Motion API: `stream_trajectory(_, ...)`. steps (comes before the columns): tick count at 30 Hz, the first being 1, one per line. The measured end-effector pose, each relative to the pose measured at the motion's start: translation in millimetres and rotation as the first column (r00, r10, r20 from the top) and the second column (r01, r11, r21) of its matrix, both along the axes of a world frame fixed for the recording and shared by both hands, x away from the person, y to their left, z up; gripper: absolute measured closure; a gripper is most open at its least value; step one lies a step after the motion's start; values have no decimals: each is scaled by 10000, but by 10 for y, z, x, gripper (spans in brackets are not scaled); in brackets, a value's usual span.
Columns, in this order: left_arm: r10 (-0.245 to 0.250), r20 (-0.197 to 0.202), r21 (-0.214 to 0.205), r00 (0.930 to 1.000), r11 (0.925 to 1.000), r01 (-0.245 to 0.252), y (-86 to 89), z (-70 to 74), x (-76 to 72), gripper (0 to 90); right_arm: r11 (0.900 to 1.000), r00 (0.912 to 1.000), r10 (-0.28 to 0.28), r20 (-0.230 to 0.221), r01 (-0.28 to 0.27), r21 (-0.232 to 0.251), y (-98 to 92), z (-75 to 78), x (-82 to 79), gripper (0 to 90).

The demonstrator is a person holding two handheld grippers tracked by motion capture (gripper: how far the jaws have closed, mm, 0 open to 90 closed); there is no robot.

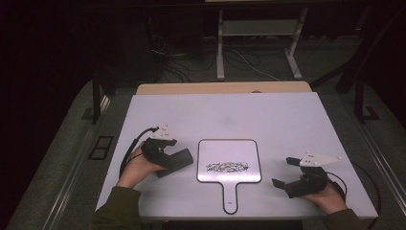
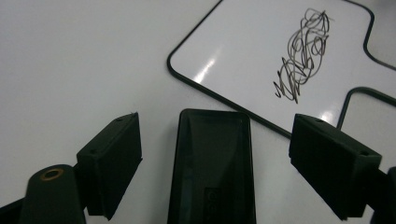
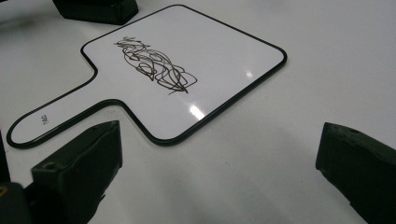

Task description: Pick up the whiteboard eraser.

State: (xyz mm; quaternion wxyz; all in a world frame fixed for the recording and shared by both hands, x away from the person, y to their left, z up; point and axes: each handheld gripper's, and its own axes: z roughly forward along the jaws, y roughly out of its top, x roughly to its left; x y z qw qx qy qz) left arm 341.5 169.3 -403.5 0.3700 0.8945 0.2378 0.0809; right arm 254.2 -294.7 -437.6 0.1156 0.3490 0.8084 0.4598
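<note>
A small white paddle-shaped whiteboard [image 1: 229, 153] with a black rim lies flat on the white table [image 1: 268, 120], its handle toward me. A black scribble [image 1: 227, 167] sits near the board's lower edge; the scribble [image 2: 301, 53] is also close up in the left gripper view. A black block eraser [image 1: 178, 161] lies just left of the board. My left gripper [image 1: 167, 160] straddles the eraser [image 2: 212, 163], with a gap on each side between pads and block. My right gripper [image 1: 285, 172] hovers open and empty right of the whiteboard [image 3: 187, 51], nothing between its jaws [image 3: 222, 133].
The table's front edge runs just beyond the board's handle [image 1: 230, 203]. A wooden tabletop strip [image 1: 222, 87] borders the far edge. Beyond it are a dark floor with cables [image 1: 191, 62] and white frame legs [image 1: 220, 48].
</note>
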Motion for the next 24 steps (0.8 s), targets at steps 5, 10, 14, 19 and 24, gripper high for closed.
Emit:
stream_trajectory(5, -121, -169, 468, 9998, 9988, 129, -16, -23, -14, 171, 10000, 10000, -3, -16, 3, 8, -4, 0, 2, 0)
stream_trajectory(10, -155, -257, 759, 9996, 9970, 175, -4, -44, -11, 175, 10000, 10000, 9, -22, -9, 19, -1, 1, -2, 0)
stream_trajectory(14, -318, -410, 1037, 9987, 9940, 359, -6, -62, -22, 182, 10000, 10000, 17, -20, -17, 23, -1, 0, -1, 0)
stream_trajectory(19, -186, -559, 1289, 9983, 9913, 257, 7, -91, -1, 199, 10000, 10000, 23, -59, -23, -7, 4, -3, 0, 0)
stream_trajectory(24, -203, -748, 1733, 9970, 9843, 330, -3, -138, -1, 210, 10000, 10000, 48, -84, -48, 21, 3, -7, 1, 0)
